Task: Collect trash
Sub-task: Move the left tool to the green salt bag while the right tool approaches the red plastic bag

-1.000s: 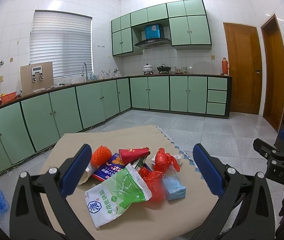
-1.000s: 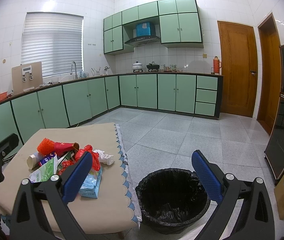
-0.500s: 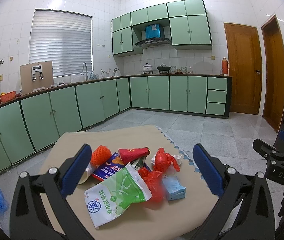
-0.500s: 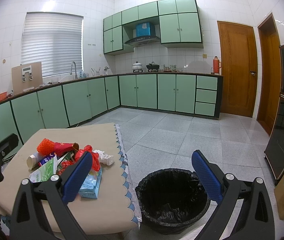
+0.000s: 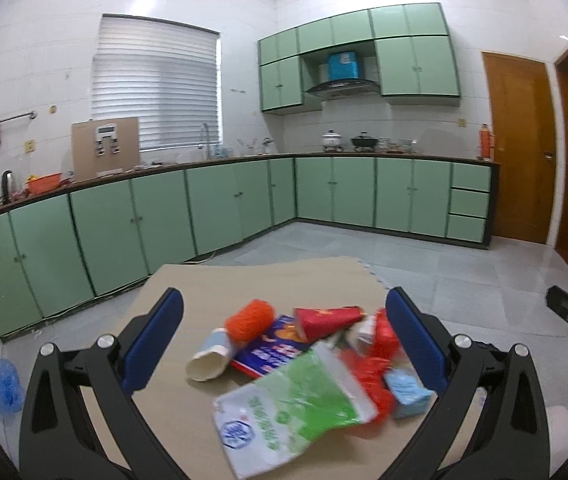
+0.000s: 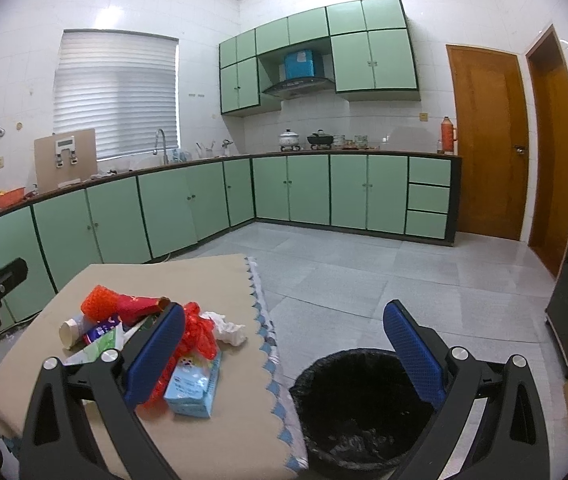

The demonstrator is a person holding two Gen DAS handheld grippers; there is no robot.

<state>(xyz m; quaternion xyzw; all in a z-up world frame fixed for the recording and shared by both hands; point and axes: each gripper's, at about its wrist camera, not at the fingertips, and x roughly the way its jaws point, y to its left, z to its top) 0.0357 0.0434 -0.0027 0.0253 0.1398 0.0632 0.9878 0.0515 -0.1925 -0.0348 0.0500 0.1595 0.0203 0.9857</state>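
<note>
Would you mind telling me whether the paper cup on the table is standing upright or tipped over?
Tipped over. The paper cup lies on its side on the table, open mouth facing the camera.

bin [image 6: 358,400] mouth unobstructed, trash pile [image 5: 304,360] clustered

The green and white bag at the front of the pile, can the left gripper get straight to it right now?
Probably yes. The left gripper is open, and the green and white bag lies at the pile's near edge, on top, with nothing between it and the fingers.
</note>
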